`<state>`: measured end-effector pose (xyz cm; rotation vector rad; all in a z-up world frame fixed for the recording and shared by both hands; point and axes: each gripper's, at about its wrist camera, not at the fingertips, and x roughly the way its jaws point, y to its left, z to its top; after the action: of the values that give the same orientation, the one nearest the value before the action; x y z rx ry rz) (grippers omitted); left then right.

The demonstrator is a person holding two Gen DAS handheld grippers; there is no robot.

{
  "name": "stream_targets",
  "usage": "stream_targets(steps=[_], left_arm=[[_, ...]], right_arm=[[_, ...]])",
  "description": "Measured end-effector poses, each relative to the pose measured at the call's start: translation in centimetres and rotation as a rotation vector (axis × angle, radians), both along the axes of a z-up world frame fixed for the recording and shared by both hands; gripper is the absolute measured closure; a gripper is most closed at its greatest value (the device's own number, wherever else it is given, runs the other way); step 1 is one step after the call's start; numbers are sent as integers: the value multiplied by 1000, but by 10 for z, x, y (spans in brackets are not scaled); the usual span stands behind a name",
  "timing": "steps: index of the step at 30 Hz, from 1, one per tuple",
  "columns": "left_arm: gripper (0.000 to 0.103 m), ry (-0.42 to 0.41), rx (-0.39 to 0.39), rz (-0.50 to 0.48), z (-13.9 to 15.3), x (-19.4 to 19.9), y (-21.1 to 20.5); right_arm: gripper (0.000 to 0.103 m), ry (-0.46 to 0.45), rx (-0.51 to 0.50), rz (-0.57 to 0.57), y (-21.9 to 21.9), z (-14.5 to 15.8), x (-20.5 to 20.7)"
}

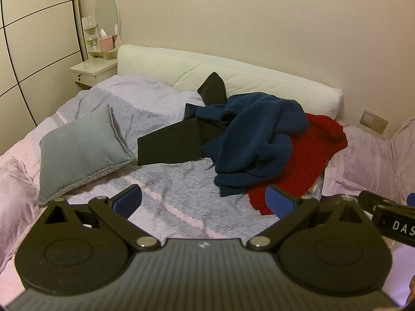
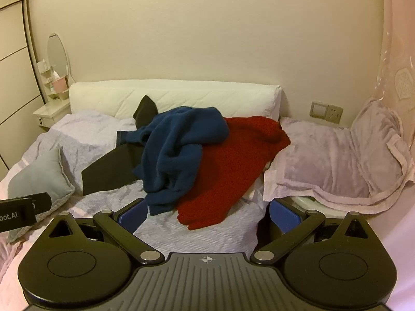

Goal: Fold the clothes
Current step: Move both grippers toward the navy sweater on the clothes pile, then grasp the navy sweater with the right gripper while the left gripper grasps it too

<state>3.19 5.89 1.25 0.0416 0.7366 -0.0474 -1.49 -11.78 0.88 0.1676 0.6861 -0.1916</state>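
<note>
Basically nothing folded yet. Three garments sit in one loose heap mid-bed, near the headboard (image 2: 173, 96): navy fleece (image 2: 179, 150) on top, red knit (image 2: 233, 165) under it and spilling toward the right, black garment (image 2: 109, 171) under both, one flat panel sticking out left toward the grey cushion (image 1: 77, 150). Judging from that, all of the folding is left; the fleece likely has to come off first.

Left gripper (image 1: 205, 202): jaws wide apart, nothing between them, hovering over bare duvet (image 1: 166, 189) short of the pile. Right gripper (image 2: 207, 213): same, jaws spread, empty, the near edge of the red knit just ahead.

Hard to read: how much of the black garment is buried, what type any garment is, and something white peeking out under the red knit's right edge. Fisheye bends the edges.
</note>
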Motion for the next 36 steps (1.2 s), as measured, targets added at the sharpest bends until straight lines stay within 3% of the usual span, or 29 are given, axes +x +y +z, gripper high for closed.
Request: stream_targets(steps=[12,21,36], left_arm=[[2,22,0,16,-5,24,2],[3,46,-18,67,-18,56,13],[11,157,-87,-23,-66,178,-40]], right_arm=[[0,3,-23,25,7,-2,20],[0,-29,-2,51,-14,-13,44],[0,100,112,52,-97,-59,152]])
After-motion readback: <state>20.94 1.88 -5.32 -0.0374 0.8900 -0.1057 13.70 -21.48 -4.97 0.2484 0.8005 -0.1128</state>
